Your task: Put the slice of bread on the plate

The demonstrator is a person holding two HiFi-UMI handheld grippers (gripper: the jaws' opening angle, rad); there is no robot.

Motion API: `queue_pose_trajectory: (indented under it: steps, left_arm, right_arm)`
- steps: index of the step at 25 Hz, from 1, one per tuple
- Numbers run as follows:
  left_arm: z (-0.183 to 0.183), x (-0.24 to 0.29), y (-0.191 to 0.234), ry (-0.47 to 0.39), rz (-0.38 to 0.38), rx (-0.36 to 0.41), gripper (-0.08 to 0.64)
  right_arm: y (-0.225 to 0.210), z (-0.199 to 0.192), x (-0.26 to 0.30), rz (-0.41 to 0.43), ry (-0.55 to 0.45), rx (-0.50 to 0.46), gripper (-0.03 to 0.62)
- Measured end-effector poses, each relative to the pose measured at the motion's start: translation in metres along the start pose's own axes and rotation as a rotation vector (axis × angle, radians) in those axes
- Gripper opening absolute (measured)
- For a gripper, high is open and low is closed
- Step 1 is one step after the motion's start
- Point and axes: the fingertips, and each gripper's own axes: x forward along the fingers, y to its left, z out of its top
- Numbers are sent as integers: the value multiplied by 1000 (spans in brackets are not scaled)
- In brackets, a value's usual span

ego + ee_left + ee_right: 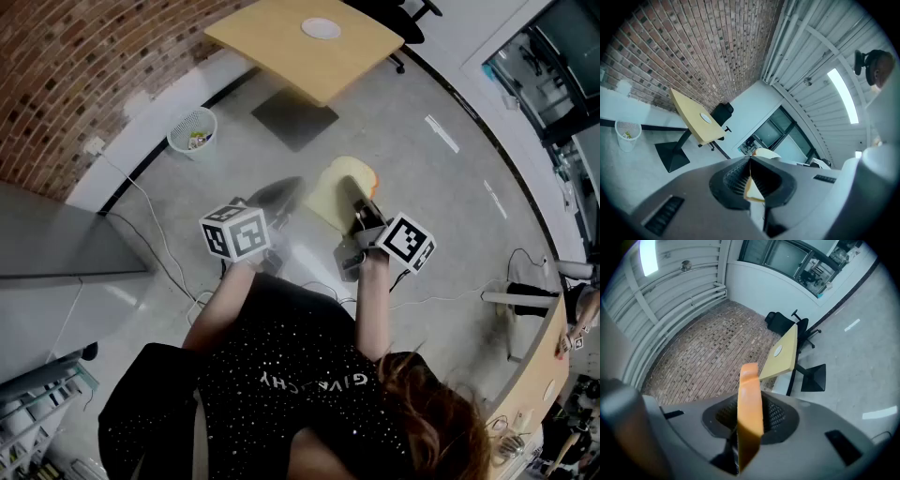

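The slice of bread (pixel 339 187), pale with an orange-brown crust, hangs in the air over the floor in front of me. My right gripper (pixel 361 208) is shut on its near edge. In the right gripper view the slice (pixel 749 413) stands edge-on between the two meshed pads. My left gripper (pixel 298 183) reaches the slice's left corner. In the left gripper view a thin wedge of bread (pixel 753 190) sits in the narrow gap between the jaws. The white plate (pixel 322 28) lies on the yellow table (pixel 272 47) well ahead, and shows as plate (pixel 706 118) and plate (pixel 777 351) in the gripper views.
The table stands on a dark square base (pixel 294 117). A white mesh bin (pixel 191 129) sits by the brick wall at the left. A black office chair (pixel 405 11) is behind the table. Cables (pixel 159 244) trail over the floor, and a grey counter (pixel 56 234) is at my left.
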Motion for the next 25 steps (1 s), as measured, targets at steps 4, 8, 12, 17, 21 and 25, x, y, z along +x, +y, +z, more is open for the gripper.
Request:
queue_pose_trajectory:
  steps: [4,8,12,17,21,25]
  left_arm:
    - [11,5,12,-36,25,1,12]
    - [27,20,25,-55,39,0,11]
    - [40,45,34,-42,32,-1,12]
    - [71,81,51,-40,9,-7,12]
    - [95,109,67,-34,-3,-15,12]
    - [119,139,81,-10,-22,-16,12]
  right_arm:
    - [-8,7,10,-10,9,6,97]
    - [-12,21,27,-2,17,-13,97]
    - [-19,38,49,-8,17,4,97]
    - [-26,66,83,-29,16,-6,97]
    - [-31,87,110,-38,9,5,97]
    - [-34,112,141,-49,-2,9,97]
